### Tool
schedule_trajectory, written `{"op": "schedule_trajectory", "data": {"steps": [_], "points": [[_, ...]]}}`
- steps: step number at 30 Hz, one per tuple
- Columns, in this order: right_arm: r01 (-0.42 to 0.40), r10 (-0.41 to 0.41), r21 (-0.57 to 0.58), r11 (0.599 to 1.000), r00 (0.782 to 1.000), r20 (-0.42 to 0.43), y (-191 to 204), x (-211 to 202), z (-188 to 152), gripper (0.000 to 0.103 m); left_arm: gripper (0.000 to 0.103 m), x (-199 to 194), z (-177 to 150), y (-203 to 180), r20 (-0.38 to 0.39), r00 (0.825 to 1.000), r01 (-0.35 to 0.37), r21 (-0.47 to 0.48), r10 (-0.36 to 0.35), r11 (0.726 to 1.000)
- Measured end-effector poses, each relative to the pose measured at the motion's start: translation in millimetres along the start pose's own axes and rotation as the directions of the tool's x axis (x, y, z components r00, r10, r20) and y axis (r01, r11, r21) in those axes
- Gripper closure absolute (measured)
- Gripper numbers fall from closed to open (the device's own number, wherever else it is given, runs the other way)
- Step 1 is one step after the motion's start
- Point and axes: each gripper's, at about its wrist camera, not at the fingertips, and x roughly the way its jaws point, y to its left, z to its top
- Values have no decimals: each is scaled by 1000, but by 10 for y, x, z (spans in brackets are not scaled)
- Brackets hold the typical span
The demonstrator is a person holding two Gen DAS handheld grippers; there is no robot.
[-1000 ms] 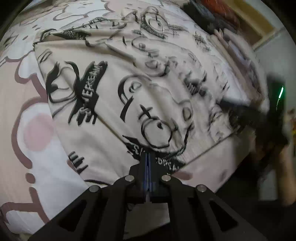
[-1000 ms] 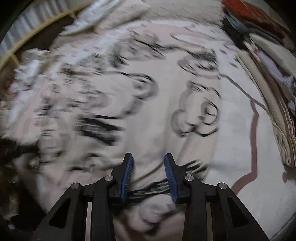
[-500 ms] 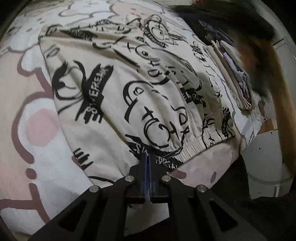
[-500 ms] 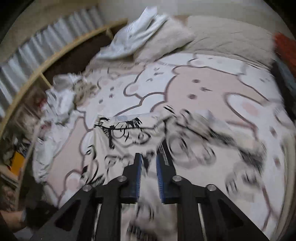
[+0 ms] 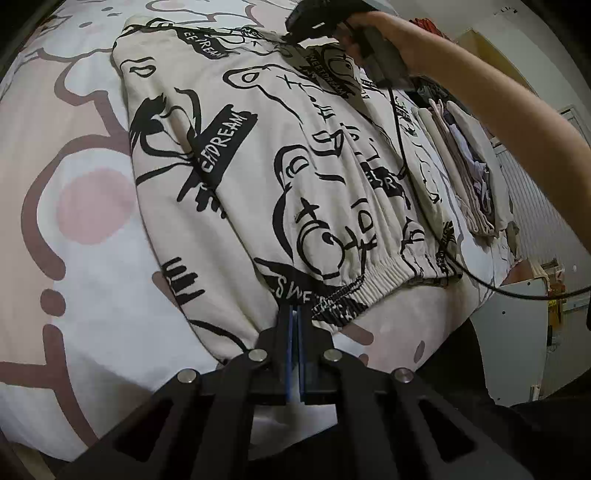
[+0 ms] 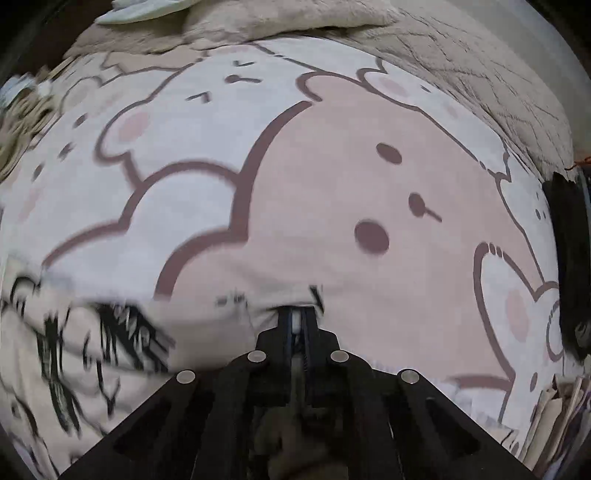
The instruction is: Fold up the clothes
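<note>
No container on show here, just a bedsheet (image 5: 74,280) printed with pink and white cartoon bears, and on it the cream sweatshirt (image 5: 258,177) with black bear drawings and "DREAM" banners. From the left wrist camera the garment fills the middle of the picture, lying flat. Its long axis runs from the gathered elastic hem at 6 o'clock up to the far end near 12 o'clock, leaning a touch toward 11. The hem band sweeps from 6 round toward 4 o'clock.

Left gripper (image 5: 294,332): blue pads pressed together, pinching the hem right at the bottom edge, nothing but cloth between them.

Up at 12 to 1 o'clock, the right gripper (image 5: 291,31) comes in, the person's bare arm (image 5: 498,96) stretching from 3 o'clock, a black cable (image 5: 399,140) trailing down across the fabric. A flap of printed cloth hangs from it, lifted off the rest of the sweatshirt.

The right wrist camera confirms it: the right gripper (image 6: 297,317) has its jaws nearly shut with a sliver of cream fabric caught between. The sweatshirt (image 6: 92,350) blurs away toward 8 o'clock, the bedsheet (image 6: 332,184) spreads ahead, and a beige fuzzy blanket (image 6: 443,66) lies at 12 to 2.

At 3 o'clock in the left view, a stack of folded clothes (image 5: 469,173) sits just beside the sweatshirt's right edge.
</note>
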Motion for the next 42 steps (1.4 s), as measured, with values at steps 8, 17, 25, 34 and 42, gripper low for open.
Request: {"op": "schedule_trajectory", "data": {"steps": [8, 17, 25, 34, 42], "points": [[-231, 204, 113, 966, 956, 213, -626, -1083, -468, 98, 100, -184, 6, -121, 54, 999, -2, 56, -1, 998], [-190, 145, 343, 920, 978, 151, -1561, -1430, -2245, 98, 100, -254, 267, -693, 158, 984, 39, 224, -76, 974], [-352, 336, 482, 802, 934, 123, -1292, -1458, -3421, 98, 100, 381, 405, -1194, 100, 994, 4, 313, -37, 950], [-562, 511, 612, 556, 812, 281, -921, -1493, -3961, 29, 100, 710, 375, -1141, 164, 972, -219, 358, 170, 908], [-621, 595, 657, 429, 741, 312, -845, -1294, -3905, 64, 89, 265, 101, -1468, 370, 924, -273, 470, 94, 839]]}}
